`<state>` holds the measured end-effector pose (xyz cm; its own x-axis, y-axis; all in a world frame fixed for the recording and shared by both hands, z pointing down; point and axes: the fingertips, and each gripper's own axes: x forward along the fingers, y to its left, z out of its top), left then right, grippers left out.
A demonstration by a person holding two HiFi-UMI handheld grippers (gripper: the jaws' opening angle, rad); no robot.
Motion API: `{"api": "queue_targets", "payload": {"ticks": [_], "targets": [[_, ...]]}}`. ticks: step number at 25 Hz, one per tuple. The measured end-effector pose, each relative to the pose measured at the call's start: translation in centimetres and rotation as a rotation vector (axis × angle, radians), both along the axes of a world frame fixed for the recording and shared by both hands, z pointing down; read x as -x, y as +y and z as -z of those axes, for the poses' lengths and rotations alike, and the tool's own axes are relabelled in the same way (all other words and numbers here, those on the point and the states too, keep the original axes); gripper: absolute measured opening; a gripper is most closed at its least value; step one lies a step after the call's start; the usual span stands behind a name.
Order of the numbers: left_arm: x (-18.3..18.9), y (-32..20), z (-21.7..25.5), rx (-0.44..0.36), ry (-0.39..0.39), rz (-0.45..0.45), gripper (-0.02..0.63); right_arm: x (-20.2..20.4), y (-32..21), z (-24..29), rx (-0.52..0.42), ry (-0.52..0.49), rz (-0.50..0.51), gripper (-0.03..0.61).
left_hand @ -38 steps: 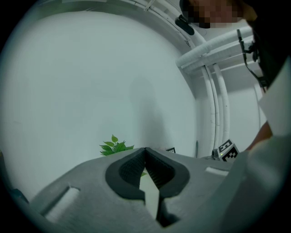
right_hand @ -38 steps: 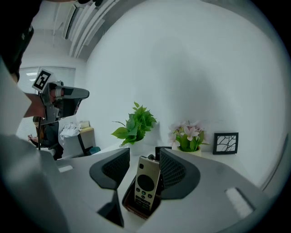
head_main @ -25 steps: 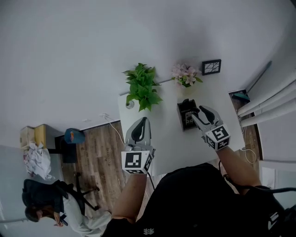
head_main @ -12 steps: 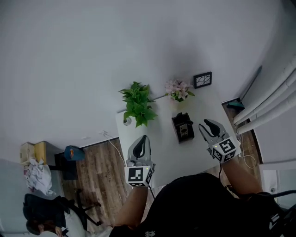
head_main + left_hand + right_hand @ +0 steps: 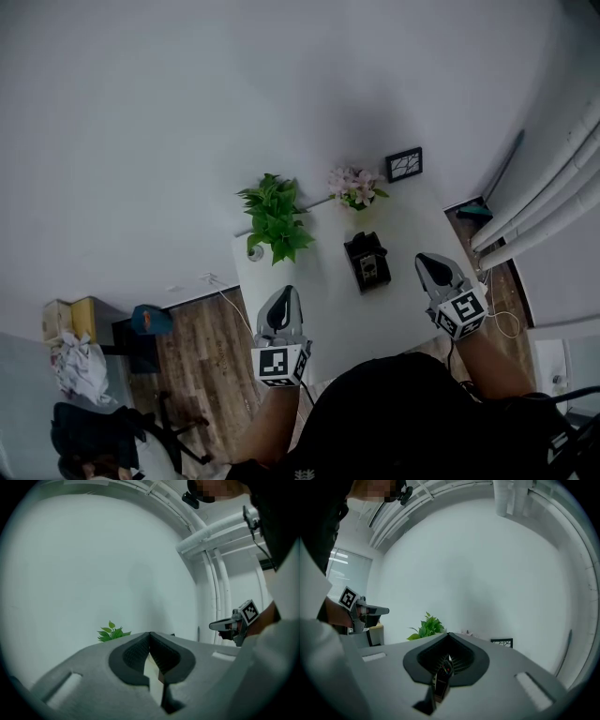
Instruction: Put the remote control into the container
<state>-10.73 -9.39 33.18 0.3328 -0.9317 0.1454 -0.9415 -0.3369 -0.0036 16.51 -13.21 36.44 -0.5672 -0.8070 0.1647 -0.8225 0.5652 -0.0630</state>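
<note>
Sitting mid-table, container [image 5: 367, 262], bare tabletop [image 5: 403, 286] toward right gripper [image 5: 428, 260], fingers [image 5: 417, 660] together

The black container [image 5: 367, 262] stands alone near the middle of the white table [image 5: 328, 300]. In front of the container the tabletop is bare to its near edge, and bare strips lie to its left and right, so those sides and the space above it are open. The obstacles stand behind the container, near the wall [image 5: 281, 94]: a leafy green plant [image 5: 274, 217] to its far left, pink flowers [image 5: 353, 186] straight behind it, and a small framed picture [image 5: 404, 164] to its far right. White pipes [image 5: 534, 206] run off the table, well to the container's right.
</note>
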Motion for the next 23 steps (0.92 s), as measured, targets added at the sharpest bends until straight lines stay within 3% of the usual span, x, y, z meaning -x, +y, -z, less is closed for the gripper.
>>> {"api": "queue_targets", "payload": {"ticks": [23], "targets": [[1.6, -1.7, 0.9, -0.02, 0.019, 0.016, 0.002, 0.3, 0.4, 1.4, -0.04, 0.003, -0.054, -0.002]]}}
